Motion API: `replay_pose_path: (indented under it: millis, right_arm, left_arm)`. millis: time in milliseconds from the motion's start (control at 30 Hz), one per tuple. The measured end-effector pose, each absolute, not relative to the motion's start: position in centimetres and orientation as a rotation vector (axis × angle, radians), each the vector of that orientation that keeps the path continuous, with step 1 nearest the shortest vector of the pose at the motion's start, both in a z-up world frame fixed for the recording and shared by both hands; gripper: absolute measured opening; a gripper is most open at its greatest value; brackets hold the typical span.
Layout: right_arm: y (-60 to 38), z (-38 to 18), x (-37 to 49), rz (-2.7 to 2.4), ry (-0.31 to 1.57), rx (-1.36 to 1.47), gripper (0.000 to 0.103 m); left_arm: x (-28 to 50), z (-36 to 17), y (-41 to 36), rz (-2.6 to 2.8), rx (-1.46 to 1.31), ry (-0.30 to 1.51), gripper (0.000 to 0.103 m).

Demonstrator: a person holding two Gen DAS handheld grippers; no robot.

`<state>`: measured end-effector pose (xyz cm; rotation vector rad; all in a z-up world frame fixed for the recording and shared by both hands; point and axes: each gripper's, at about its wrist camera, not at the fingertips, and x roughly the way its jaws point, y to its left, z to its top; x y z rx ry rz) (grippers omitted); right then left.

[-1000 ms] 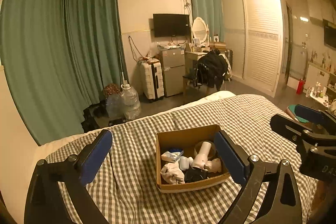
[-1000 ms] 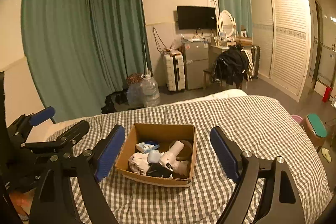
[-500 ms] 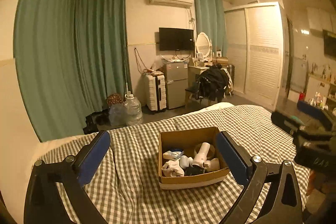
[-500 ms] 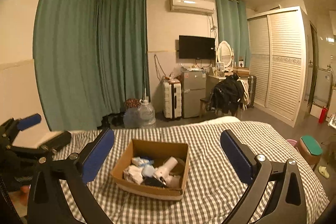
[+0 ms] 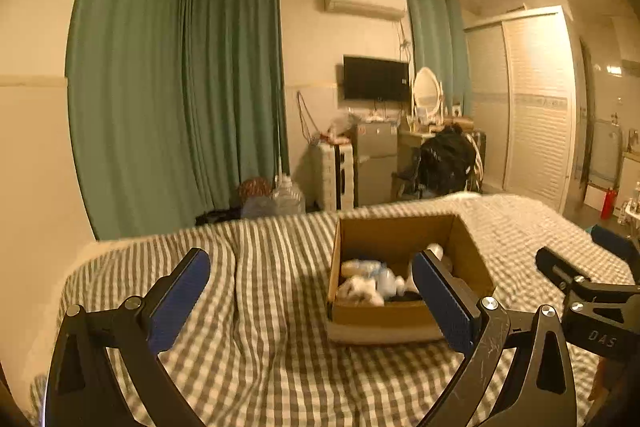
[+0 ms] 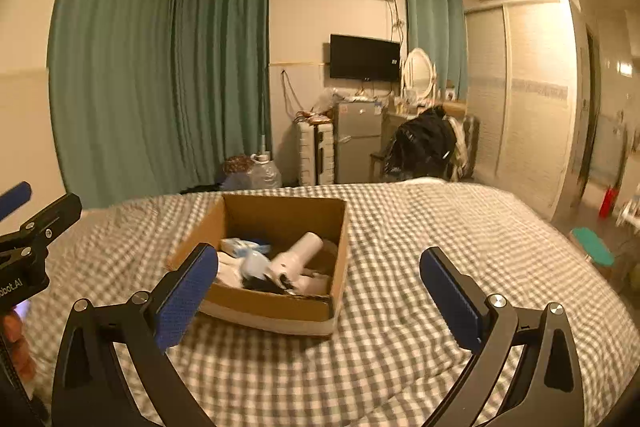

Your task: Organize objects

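An open cardboard box (image 5: pixel 404 319) sits on a grey checked bed (image 5: pixel 260 347); it also shows in the right wrist view (image 6: pixel 276 307). Inside lie a white hair dryer (image 6: pixel 298 255), a blue-white packet (image 6: pixel 240 246), white cloth (image 5: pixel 358 291) and a dark item. My left gripper (image 5: pixel 310 301) is open and empty, above the bed, its right finger in front of the box. My right gripper (image 6: pixel 318 291) is open and empty, near the box's front right corner. Each gripper shows at the edge of the other's view.
The bed (image 6: pixel 440 267) fills the foreground. Beyond it stand green curtains (image 6: pixel 160 75), water jugs (image 6: pixel 264 171), a white suitcase (image 6: pixel 316 155), a small fridge (image 6: pixel 358 143), a chair with dark clothes (image 6: pixel 424 143) and a white wardrobe (image 6: pixel 528 107).
Both grippers have dropped lower and closer to the bed and box, tilting up so more ceiling shows. Both stay open and empty. The box has not moved.
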<state>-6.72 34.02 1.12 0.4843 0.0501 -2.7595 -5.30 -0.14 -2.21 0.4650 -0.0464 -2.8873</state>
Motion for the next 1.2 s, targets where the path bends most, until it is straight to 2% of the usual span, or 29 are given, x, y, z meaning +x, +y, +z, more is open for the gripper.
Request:
replay_pose_path:
  millis: [233, 1200]
  right_arm:
    - [34.1, -1.4, -6.8, -2.761, 0.018, 0.488, 0.101]
    - [34.0, -1.9, -6.6, -2.746, 0.004, 0.522, 0.101]
  left_arm:
    - [-5.7, -3.7, -0.7, -2.861, 0.543, -0.032, 0.103]
    - [-5.1, -4.2, -0.2, -2.857, 0.598, -0.062, 0.103]
